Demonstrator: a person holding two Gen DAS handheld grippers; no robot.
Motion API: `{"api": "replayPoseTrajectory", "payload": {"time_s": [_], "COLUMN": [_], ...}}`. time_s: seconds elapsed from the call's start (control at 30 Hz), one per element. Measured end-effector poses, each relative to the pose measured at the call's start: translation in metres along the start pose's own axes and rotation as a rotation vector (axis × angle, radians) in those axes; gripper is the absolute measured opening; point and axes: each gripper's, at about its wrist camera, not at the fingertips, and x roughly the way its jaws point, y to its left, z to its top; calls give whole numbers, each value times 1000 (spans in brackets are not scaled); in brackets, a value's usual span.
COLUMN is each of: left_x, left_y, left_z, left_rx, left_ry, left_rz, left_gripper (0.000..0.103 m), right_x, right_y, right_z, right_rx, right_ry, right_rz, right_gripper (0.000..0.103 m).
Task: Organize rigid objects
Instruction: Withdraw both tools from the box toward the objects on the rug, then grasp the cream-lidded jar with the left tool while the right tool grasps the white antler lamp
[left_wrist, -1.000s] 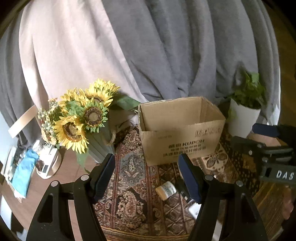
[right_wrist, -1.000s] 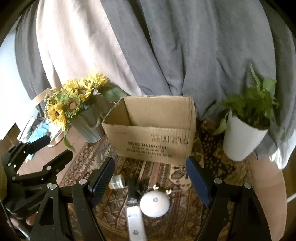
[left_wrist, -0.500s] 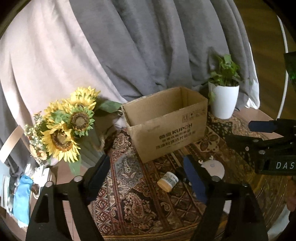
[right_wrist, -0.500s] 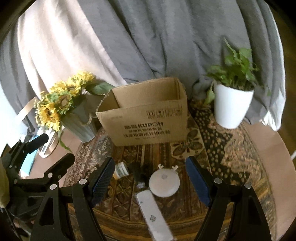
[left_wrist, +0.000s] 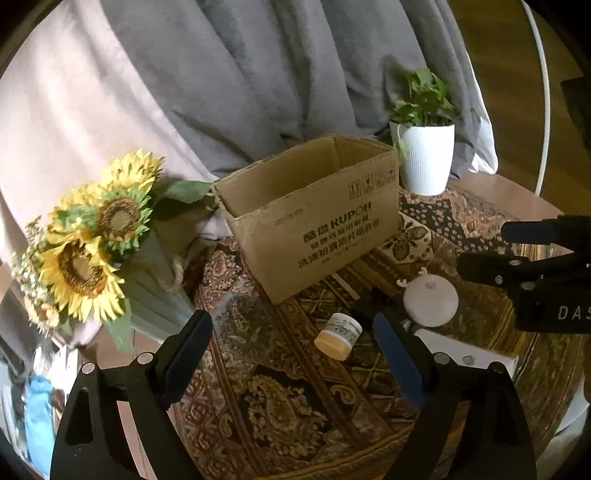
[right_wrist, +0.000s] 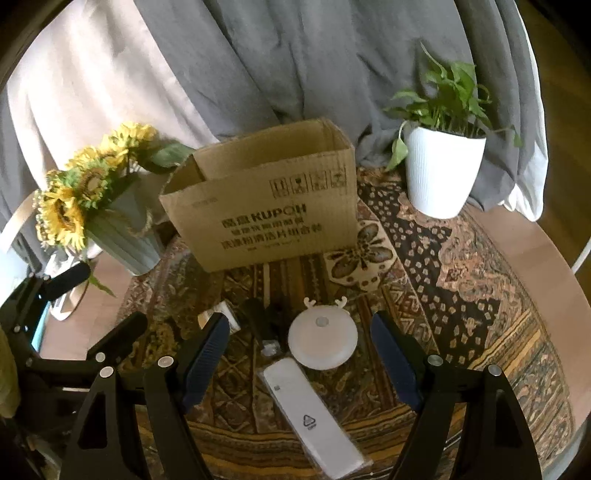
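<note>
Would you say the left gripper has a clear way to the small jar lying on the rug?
Probably yes: the left gripper is open, and the small jar lies on its side just ahead between the fingers, with only bare rug before it.

A patterned rug (right_wrist: 461, 258) is being seen spread beyond the fingertips, with grey drapery (right_wrist: 295, 62) hanging behind it. Ahead and left of the fingers, sunflowers (left_wrist: 88, 236) are being displayed in a ribbed pale vase (right_wrist: 122, 236). Ahead and to the right, a leafy green plant (right_wrist: 450, 92) is being held in a white ribbed pot (right_wrist: 441, 173). Blue fabric (left_wrist: 37, 421) is being glimpsed far left, blurred.
</note>
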Motion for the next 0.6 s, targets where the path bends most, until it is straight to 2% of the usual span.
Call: {"api": "replayPoseTrajectory", "payload": {"time_s": [0.17, 0.6], "left_x": [16, 64], "left_y": [-1, -11], "left_z": [-5, -20], "left_rx": [50, 118], "left_ry": [1, 81], "left_rz": [-27, -104], "left_gripper": [90, 89], "right_x": [13, 60], "right_y": [1, -11], "right_z": [-6, -14], "right_rx": [13, 44], "right_ry": [36, 140], "right_rz": [-28, -58], "right_gripper": [80, 80]}}
